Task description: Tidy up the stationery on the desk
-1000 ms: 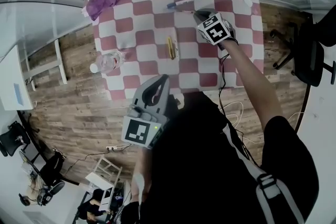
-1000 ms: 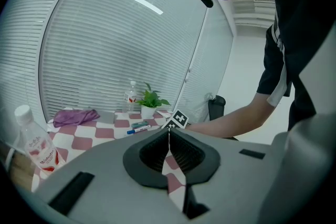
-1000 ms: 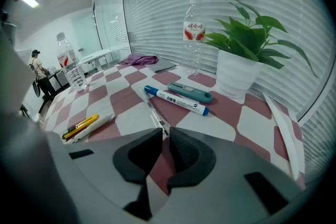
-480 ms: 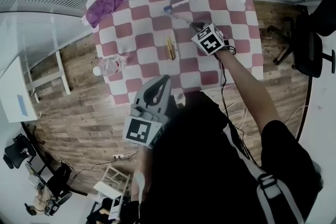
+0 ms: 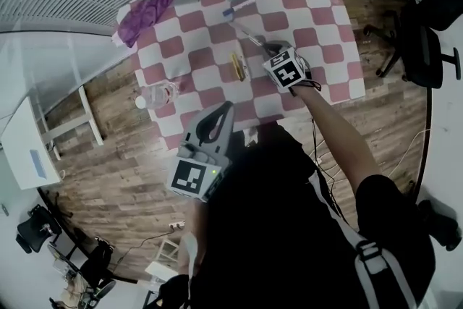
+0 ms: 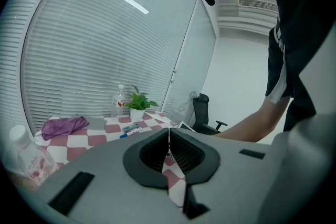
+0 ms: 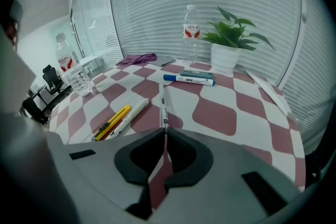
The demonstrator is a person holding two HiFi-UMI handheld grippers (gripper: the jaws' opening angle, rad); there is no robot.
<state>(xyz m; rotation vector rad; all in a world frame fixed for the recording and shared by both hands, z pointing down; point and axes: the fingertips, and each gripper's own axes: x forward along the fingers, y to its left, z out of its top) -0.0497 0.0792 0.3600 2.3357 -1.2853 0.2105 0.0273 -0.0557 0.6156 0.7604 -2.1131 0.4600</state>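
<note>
Your right gripper (image 7: 164,131), pinching the pen (image 7: 163,107), has drawn back toward you: pen secured. Left gripper (image 6: 169,147) pressed together, idle.

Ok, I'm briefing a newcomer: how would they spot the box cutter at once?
Start at the red-and-white checked table, near its middle, just left of the right gripper. Two slim things lie side by side there: the cutter is the yellow one with a dark strip, next to the white pen.
</note>
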